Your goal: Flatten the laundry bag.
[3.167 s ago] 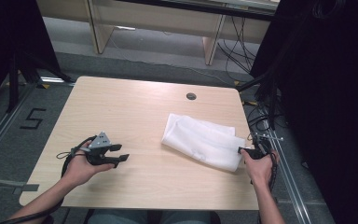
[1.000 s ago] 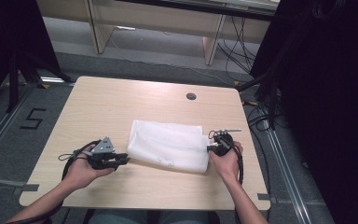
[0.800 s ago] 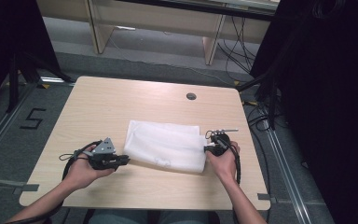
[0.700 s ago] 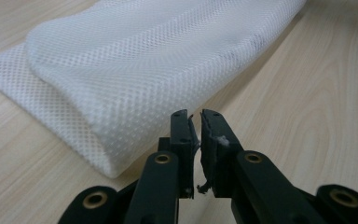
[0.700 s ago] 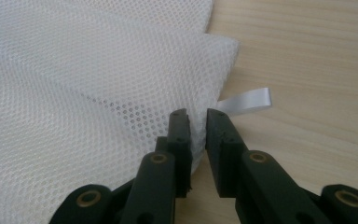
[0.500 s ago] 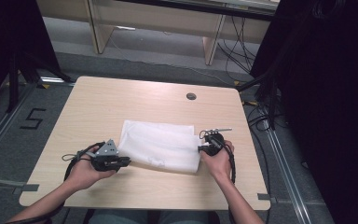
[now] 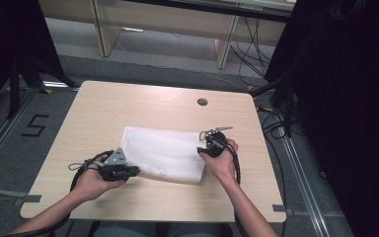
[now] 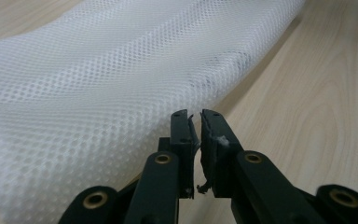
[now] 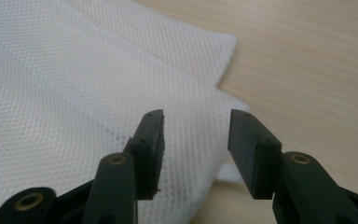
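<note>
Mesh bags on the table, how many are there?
1. A single white mesh bag lies flat near the middle of the table, between the left tool and the right tool. Anything beneath it would be hidden.

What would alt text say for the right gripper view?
An open black claw hovers over the corner of a white mesh cloth that lies on a light wooden table, with no cloth between its jaws.

A white mesh cloth (image 7: 164, 154) is spread on the wooden worktop (image 7: 128, 106); the left gripper (image 7: 120, 169) is held at its near left edge; the right gripper (image 7: 212, 144) is held at its right edge; a round grommet (image 7: 202, 102) is set near the far edge.
</note>
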A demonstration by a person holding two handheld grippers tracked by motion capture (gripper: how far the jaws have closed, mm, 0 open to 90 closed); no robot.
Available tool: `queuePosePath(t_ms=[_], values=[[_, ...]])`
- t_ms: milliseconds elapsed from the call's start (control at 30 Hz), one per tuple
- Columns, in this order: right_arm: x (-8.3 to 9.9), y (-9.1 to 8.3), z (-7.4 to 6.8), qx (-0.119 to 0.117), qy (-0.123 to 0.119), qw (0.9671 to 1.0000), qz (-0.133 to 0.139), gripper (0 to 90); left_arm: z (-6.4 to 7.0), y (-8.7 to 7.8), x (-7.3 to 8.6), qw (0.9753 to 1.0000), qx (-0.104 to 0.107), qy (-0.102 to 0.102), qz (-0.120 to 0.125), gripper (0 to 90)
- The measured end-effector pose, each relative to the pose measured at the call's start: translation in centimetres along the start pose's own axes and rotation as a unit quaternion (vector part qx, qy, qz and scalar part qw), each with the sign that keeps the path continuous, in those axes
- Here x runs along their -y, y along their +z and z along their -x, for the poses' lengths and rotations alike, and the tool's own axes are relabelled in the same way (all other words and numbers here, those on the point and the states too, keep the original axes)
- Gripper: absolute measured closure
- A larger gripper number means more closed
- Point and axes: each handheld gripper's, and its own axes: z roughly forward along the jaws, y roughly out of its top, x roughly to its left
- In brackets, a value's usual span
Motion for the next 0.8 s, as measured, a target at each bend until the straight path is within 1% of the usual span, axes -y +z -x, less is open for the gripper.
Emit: queuePosePath(t_ms=[33,67,100,133,167,200,233,267,300,333,367,400,433,467,500,533,567,600,633,667,700,733,767,800], values=[[-0.8,0.3,-0.6,-0.002,-0.017,0.9998,-0.005,55.3,0.1,0.1,-0.1,0.9999,0.0,0.007,-0.007,83.3],[-1.2,0.5,-1.0,-0.013,-0.026,0.9995,-0.014,55.0,0.5,0.5,-0.2,0.9998,0.005,0.013,-0.012,83.5],[-1.6,0.9,-1.1,-0.017,-0.051,0.9985,-0.012,54.7,0.7,0.7,-0.3,0.9998,0.009,0.012,-0.013,83.5],[-2.0,1.3,-1.7,-0.02,-0.05,0.9985,-0.012,54.5,0.8,0.8,-0.4,0.9997,0.009,0.014,-0.017,83.5],[-2.4,1.5,-1.9,-0.023,-0.065,0.9974,-0.023,54.2,0.9,1.0,-0.5,0.9998,0.008,0.01,-0.018,83.6],[-2.8,1.9,-2.1,-0.029,-0.078,0.9962,-0.026,54.1,0.8,1.2,-0.7,0.9995,0.014,0.017,-0.023,83.5],[-3.1,2.2,-2.5,-0.034,-0.077,0.9958,-0.035,53.9,0.9,1.4,-0.9,0.9994,0.013,0.018,-0.028,83.3],[-3.1,2.2,-2.5,-0.034,-0.077,0.9958,-0.035,53.9,0.9,1.4,-0.9,0.9994,0.013,0.018,-0.028,83.1],[-3.7,3.0,-2.9,-0.04,-0.094,0.9938,-0.044,53.3,1.2,1.8,-1.1,0.999,0.019,0.023,-0.032,82.9],[-3.7,3.0,-2.9,-0.04,-0.094,0.9938,-0.044,53.3,1.2,1.8,-1.1,0.999,0.019,0.023,-0.032,82.8],[-4.2,4.0,-3.0,-0.044,-0.118,0.9909,-0.046,51.7,1.5,2.3,-1.4,0.9986,0.025,0.027,-0.038,82.6],[-4.3,4.3,-3.1,-0.046,-0.117,0.9909,-0.048,51.5,1.6,2.5,-1.5,0.9982,0.028,0.032,-0.042,82.4],[-4.3,4.3,-3.1,-0.046,-0.117,0.9909,-0.048,51.5,1.6,2.5,-1.5,0.9982,0.028,0.032,-0.042,82.4],[-4.8,4.9,-3.1,-0.043,-0.118,0.9905,-0.055,50.2,2.0,3.1,-1.7,0.9977,0.034,0.037,-0.045,82.3],[-4.9,5.1,-3.2,-0.046,-0.11,0.9909,-0.062,49.7,2.2,3.4,-1.8,0.9979,0.037,0.034,-0.042,82.3],[-5.0,5.5,-3.1,-0.044,-0.114,0.9908,-0.058,49.1,2.2,3.6,-2.0,0.9974,0.039,0.039,-0.047,82.2],[-5.0,5.5,-3.1,-0.044,-0.114,0.9908,-0.058,49.1,2.2,3.6,-2.0,0.9974,0.039,0.039,-0.047,82.1],[-5.2,5.9,-3.1,-0.045,-0.104,0.9915,-0.064,48.4,2.3,3.8,-2.0,0.9973,0.04,0.037,-0.05,82.1],[-5.2,5.9,-3.1,-0.045,-0.104,0.9915,-0.064,48.4,2.4,4.0,-2.1,0.9974,0.041,0.034,-0.049,82.1],[-5.3,6.4,-2.9,-0.047,-0.099,0.9917,-0.067,47.7,2.3,4.3,-2.2,0.9961,0.043,0.05,-0.058,82.1],[-5.3,6.7,-2.9,-0.05,-0.092,0.992,-0.07,47.9,2.3,4.3,-2.2,0.9961,0.043,0.05,-0.058,82.1],[-5.2,6.8,-3.0,-0.044,-0.091,0.9919,-0.077,49.0,2.5,4.7,-2.2,0.9969,0.043,0.032,-0.058,82.1],[-5.2,6.9,-3.1,-0.043,-0.096,0.9913,-0.08,50.6,2.5,4.7,-2.2,0.9969,0.043,0.032,-0.058,82.1],[-5.1,7.1,-3.1,-0.043,-0.1,0.9907,-0.082,52.4,2.3,4.7,-2.2,0.9961,0.044,0.042,-0.064,82.2]])
